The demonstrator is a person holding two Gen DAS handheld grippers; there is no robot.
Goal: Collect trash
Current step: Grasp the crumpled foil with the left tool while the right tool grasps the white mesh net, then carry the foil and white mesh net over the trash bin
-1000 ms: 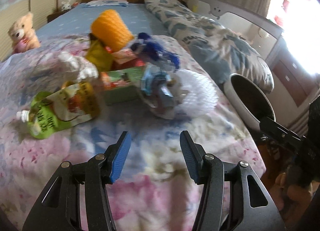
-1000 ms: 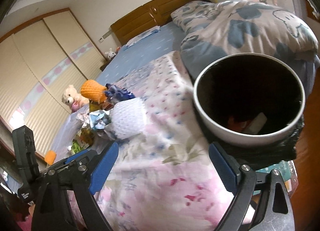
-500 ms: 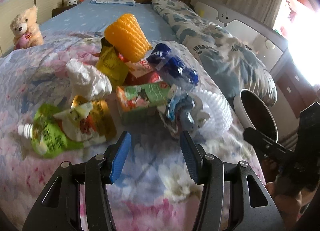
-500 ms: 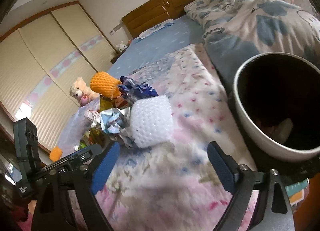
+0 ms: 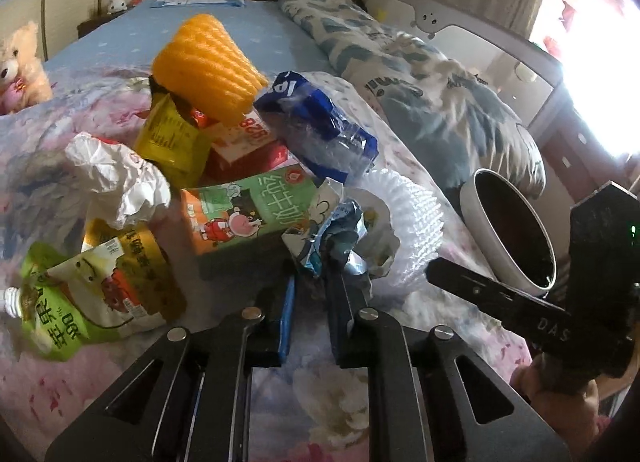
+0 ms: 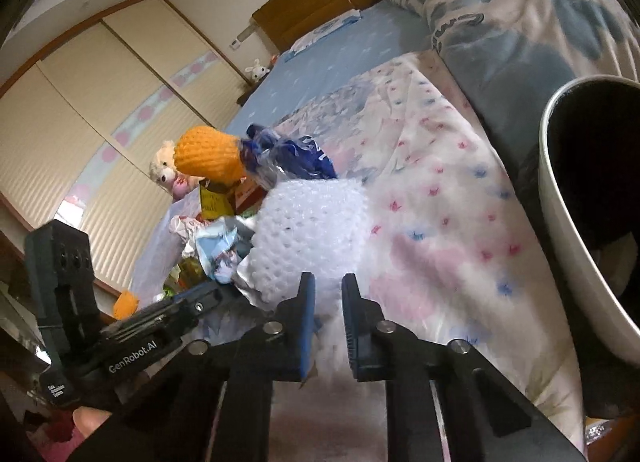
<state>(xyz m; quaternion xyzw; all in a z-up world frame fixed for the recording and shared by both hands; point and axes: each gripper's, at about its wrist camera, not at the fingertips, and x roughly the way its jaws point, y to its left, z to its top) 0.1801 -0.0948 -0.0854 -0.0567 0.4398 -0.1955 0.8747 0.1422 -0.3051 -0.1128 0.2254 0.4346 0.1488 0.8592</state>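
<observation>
Two grippers work at the near edge of a heap of trash on a floral bedspread (image 5: 60, 390). The left gripper (image 5: 310, 282), low in the centre of the left wrist view, has just been closing; its blue pads now pinch the lower edge of a crumpled blue-and-white wrapper (image 5: 340, 234). The right gripper (image 6: 326, 296), bottom centre of the right wrist view, has also just been closing, and its jaws stand almost together at the near edge of a white foam net sleeve (image 6: 308, 229); some white foam shows between the pads, so it appears to hold that edge.

Around the wrapper in the left wrist view lie a green milk carton (image 5: 248, 209) at centre, a green spouted pouch (image 5: 68, 302) at lower left, crumpled white paper (image 5: 116, 177) above it, a yellow packet (image 5: 172, 137), an orange foam net (image 5: 208, 65) at the top of the heap, and a blue plastic bag (image 5: 320, 129) right of it. A white waste bin (image 5: 512, 229) with a dark inside stands beside the bed at right. A teddy bear (image 5: 20, 69) sits at the far left edge.
</observation>
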